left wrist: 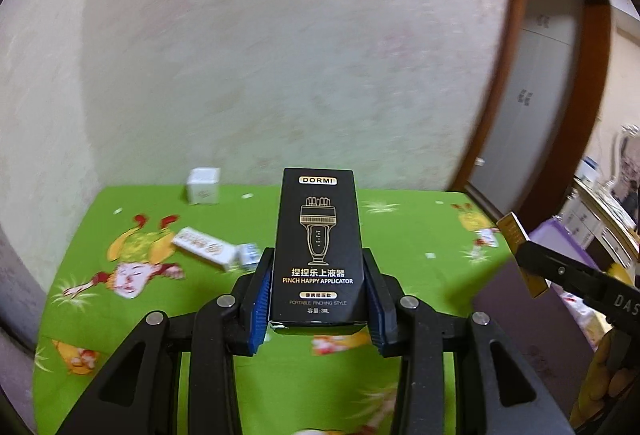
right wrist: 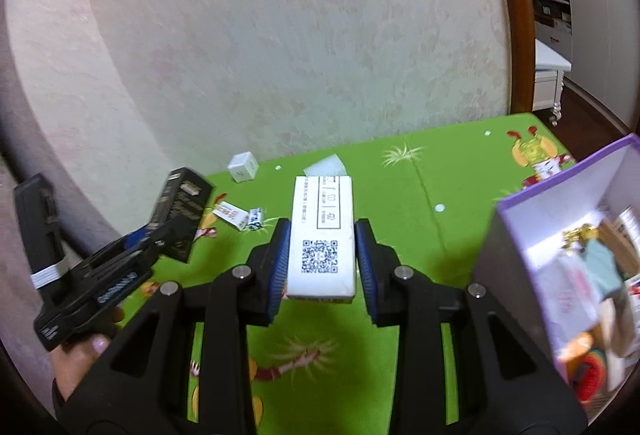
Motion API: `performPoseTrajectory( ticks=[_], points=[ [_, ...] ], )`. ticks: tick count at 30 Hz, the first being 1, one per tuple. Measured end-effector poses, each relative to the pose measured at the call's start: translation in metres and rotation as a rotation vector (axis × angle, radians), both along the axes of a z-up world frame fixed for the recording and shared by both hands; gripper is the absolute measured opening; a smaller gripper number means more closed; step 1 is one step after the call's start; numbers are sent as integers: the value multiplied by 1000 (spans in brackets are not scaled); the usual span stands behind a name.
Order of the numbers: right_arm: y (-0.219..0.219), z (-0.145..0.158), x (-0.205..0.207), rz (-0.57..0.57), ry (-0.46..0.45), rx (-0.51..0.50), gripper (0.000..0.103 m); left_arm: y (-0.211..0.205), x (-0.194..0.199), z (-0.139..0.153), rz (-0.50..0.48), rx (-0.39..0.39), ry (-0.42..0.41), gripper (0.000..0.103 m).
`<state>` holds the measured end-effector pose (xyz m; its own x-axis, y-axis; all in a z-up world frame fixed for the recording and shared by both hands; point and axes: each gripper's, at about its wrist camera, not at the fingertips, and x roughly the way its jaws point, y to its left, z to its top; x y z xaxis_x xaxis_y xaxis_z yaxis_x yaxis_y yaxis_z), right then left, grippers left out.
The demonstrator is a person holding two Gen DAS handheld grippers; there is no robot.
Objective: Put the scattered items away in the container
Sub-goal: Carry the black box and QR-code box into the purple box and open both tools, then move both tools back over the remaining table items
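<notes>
Behind everything there's a pale wall, and below it the worktop with its green cartoon cloth takes up most of both views. A brown door frame runs up the right side.

Next biggest is the purple container, sitting at the right edge of the worktop, open, with a jumble of stuff already inside, too blurry to name.

The left tongs are clamped on a black box that reads DORMI and "Pinch Happy Applicator". It stands up between the blue pads, off the cloth. From the right camera the same box looks tilted, held out at the left, with a hand under the tool.

The right tongs are gripping a white box with a QR code on top, pads pressed on both long sides, lifted clear of the cloth and just left of the container.

Still lying loose on the cloth: a long white carton with a tiny blue-and-white box touching its end, and a small white cube near the wall edge. There's also a flat white scrap behind the white box.
</notes>
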<state>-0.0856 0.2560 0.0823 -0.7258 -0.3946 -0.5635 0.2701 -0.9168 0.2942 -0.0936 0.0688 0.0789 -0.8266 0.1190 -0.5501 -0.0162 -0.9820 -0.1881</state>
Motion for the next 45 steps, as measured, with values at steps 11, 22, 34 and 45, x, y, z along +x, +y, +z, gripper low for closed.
performPoseTrajectory(
  ticks=[11,22,34,45],
  points=[
    [110,41,36,-145,88,34,35,122,0,34,-233,24,84,40],
    [195,24,25,-331,20,2,51,246,-13,27,-531,32,19,53],
    [194,12,22,-266,12,-15,74,214,-20,13,-436,50,-3,64],
    [140,10,23,-191,10,29,79,145,-15,0,-321,54,-1,65]
  ],
)
